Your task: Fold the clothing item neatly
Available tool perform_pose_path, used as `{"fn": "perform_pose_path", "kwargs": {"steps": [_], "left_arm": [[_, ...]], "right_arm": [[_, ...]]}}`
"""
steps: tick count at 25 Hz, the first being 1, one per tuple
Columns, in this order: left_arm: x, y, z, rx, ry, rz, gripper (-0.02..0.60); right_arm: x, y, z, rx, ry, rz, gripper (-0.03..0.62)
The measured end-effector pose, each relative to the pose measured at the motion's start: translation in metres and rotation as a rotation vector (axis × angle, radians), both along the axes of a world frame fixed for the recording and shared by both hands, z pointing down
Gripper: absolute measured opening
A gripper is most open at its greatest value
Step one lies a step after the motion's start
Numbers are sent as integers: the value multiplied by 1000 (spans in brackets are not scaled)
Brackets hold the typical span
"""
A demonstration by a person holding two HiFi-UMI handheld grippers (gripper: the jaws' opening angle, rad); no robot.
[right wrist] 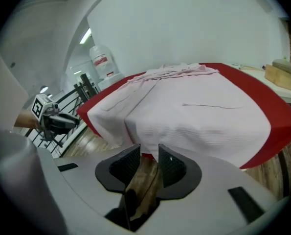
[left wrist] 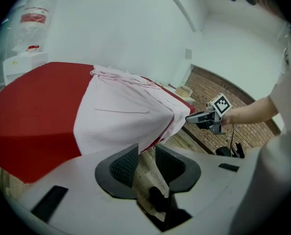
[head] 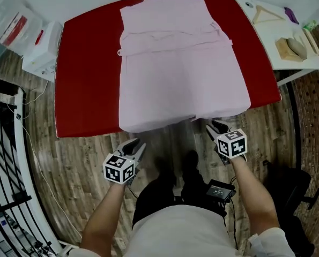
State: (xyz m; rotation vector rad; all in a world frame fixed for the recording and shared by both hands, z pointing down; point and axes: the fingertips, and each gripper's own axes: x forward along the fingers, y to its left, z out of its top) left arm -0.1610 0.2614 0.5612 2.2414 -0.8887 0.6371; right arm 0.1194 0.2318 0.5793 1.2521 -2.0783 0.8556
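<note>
A pale pink garment (head: pixel 178 63) lies spread flat on the red table (head: pixel 84 74), collar end far from me, and its hem hangs over the near edge. My left gripper (head: pixel 136 145) hovers over the wooden floor just below the hem's left corner, jaws apart with nothing between them. My right gripper (head: pixel 217 126) hangs just under the hem's right corner, also open and empty. In the left gripper view the garment (left wrist: pixel 121 111) drapes just beyond the jaws (left wrist: pixel 145 153), with the right gripper (left wrist: pixel 199 117) past it. In the right gripper view the hem (right wrist: pixel 194 116) hangs just ahead of the jaws (right wrist: pixel 149 153).
A white side table (head: pixel 280 63) at the right holds a hanger (head: pixel 266 14) and wooden blocks. A white box and plastic bags (head: pixel 25 36) stand at the far left, with a black metal rack (head: pixel 4 143) beside them. A black chair base (head: pixel 293 186) is at my right.
</note>
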Motion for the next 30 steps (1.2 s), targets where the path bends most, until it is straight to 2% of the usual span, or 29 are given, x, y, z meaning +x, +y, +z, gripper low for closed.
{"fn": "perform_pose_path", "kwargs": {"steps": [5,10,14,20,22,23,27,30], "left_arm": [[48,-20,-2,15,22,-8,86],[76,-31,-5,22,29,-12,86],[81,-28,-2,15,17,-24,87],[83,-11,6,-21,14,-37,87],[82,-10,7,-25,18,-40,86],[81,-10,7,-25,19,-43,87],[73,-13,9,-16,16,-62,87],[59,-25,7,-2,12,-94,87]], "right_arm": [[-65,-12,8,33,-144,-117,114],[-100,-27,24,47,-150,-197,114],[-107,-35,46,35,-120,-232,114],[-122,-37,64,22,-135,-263,104],[-124,-35,60,32,-134,-293,35],[-124,-33,57,38,-134,-313,26],[-116,-13,34,74,-139,-391,20],[-106,0,9,116,-130,-411,20]]}}
